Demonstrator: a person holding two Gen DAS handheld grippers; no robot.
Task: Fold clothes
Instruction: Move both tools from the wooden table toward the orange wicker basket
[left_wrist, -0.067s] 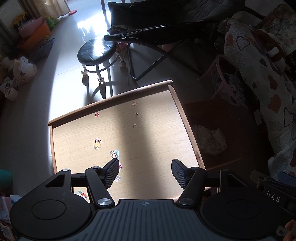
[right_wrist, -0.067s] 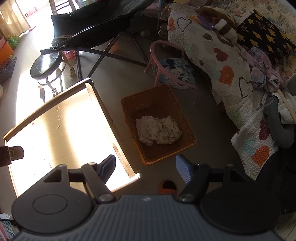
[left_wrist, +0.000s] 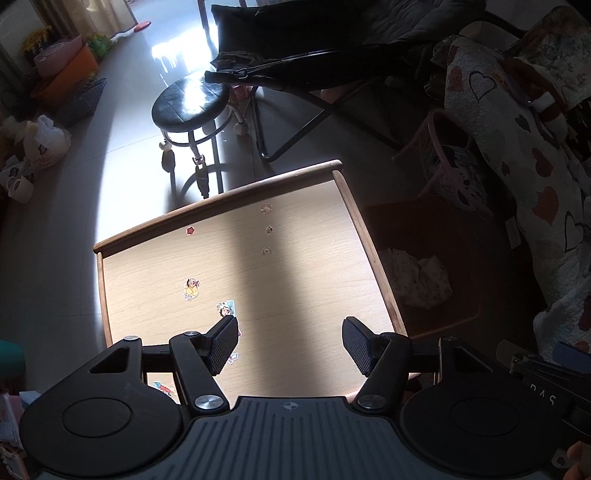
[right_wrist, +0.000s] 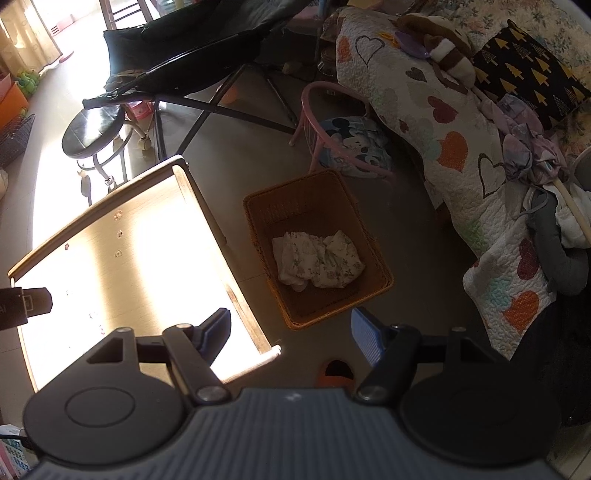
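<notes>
A crumpled white floral garment (right_wrist: 318, 263) lies in a brown wicker basket (right_wrist: 258, 221) on the floor, right of a low wooden table (right_wrist: 147, 266). In the left wrist view the garment (left_wrist: 421, 282) shows dimly in the basket (left_wrist: 461, 325) beside the table (left_wrist: 295, 266). My left gripper (left_wrist: 290, 345) hovers open above the table's near half, nothing between its fingers. My right gripper (right_wrist: 290, 334) is open above the table's right edge and the floor, short of the basket.
Stickers (left_wrist: 191, 288) dot the tabletop. A black round stool (left_wrist: 192, 105) and a black folding chair (left_wrist: 332, 62) stand beyond the table. A pink child's chair (right_wrist: 343, 140) and a heart-patterned quilt (right_wrist: 443, 140) over a sofa lie right of the basket. An orange slipper (right_wrist: 336, 373) is underneath.
</notes>
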